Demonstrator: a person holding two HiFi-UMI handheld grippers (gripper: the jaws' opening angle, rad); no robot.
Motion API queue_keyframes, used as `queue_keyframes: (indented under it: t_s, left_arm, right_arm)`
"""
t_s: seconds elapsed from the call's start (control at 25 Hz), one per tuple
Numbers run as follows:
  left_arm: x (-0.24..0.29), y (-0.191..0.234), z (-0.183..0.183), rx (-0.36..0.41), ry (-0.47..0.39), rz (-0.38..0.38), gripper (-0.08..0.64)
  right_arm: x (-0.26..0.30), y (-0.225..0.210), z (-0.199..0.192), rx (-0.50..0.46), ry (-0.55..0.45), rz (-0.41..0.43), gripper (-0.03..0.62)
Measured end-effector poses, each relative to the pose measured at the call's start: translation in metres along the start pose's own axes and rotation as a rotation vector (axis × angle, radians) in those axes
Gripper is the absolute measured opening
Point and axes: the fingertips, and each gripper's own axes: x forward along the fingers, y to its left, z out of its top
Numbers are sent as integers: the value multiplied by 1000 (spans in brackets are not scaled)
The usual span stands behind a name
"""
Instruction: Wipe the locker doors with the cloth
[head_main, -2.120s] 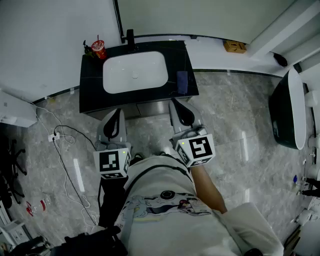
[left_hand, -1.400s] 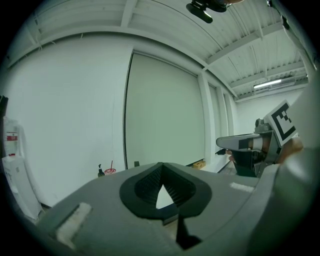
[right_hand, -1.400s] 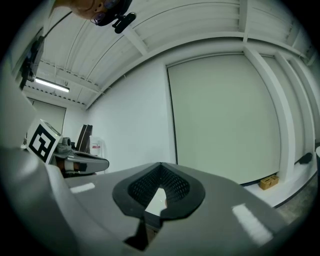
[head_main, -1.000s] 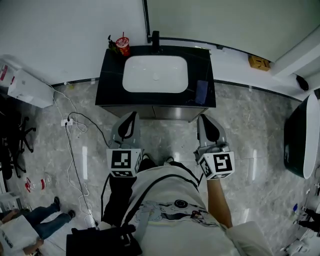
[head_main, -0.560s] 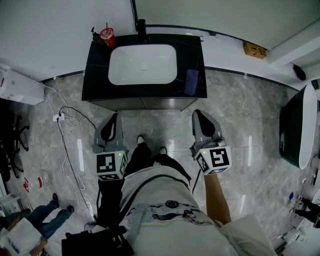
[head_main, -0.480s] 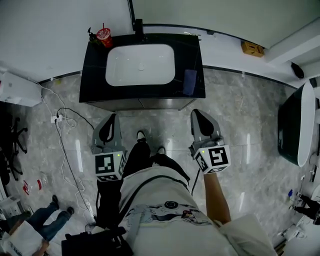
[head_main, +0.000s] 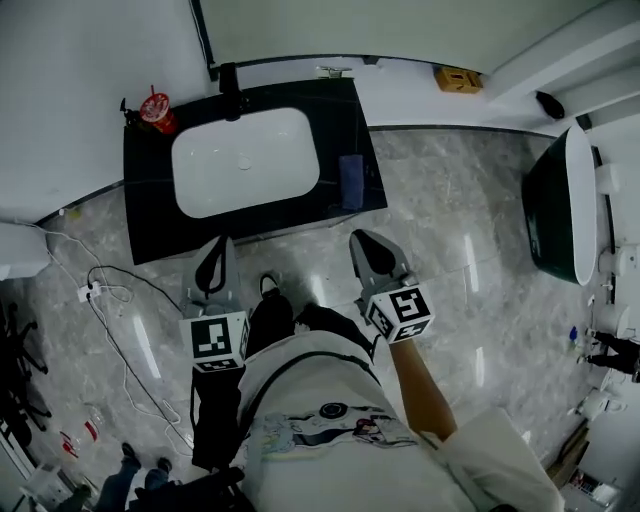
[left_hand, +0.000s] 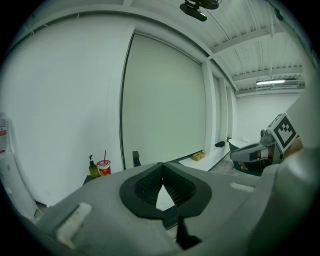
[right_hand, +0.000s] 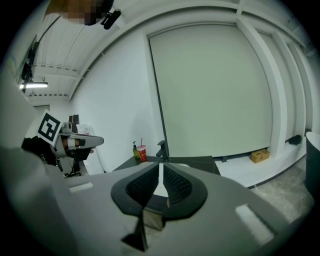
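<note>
A dark blue cloth lies on the right end of the black vanity counter, beside the white basin. A strip of the cabinet front shows under the counter edge. My left gripper hangs shut and empty in front of the cabinet; in the left gripper view its tips meet. My right gripper is short of the counter corner below the cloth. Its jaws have just been opening and stand a narrow slit apart, with nothing between them.
A red cup and a black faucet stand at the counter's back. A black bathtub is on the right, a cardboard box by the far wall, and a cable on the floor at left. My feet are between the grippers.
The head view has swung, so the vanity sits further left and tilted. Both grippers have sunk and drawn in toward the cabinet front. Neither holds anything, as before.
</note>
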Motion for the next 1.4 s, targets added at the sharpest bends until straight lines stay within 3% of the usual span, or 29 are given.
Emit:
queue_keyframes:
  t_s: [0.28, 0.48, 0.88, 1.08, 1.4]
  left_arm:
    - [28, -3, 2, -26, 30, -34, 2]
    - [53, -3, 3, -28, 42, 17, 2]
    - [78, -9, -6, -41, 132, 82, 2]
    - [88, -11, -14, -48, 169, 97, 2]
    - [111, -14, -27, -59, 199, 82, 2]
  right_arm:
    - [33, -27, -37, 40, 121, -29, 51]
    - [71, -70, -60, 53, 189, -29, 80]
    - [164, -170, -158, 31, 540, -110, 114]
    - [191, -179, -183, 61, 678, -111, 146]
    - [202, -176, -199, 84, 735, -115, 133]
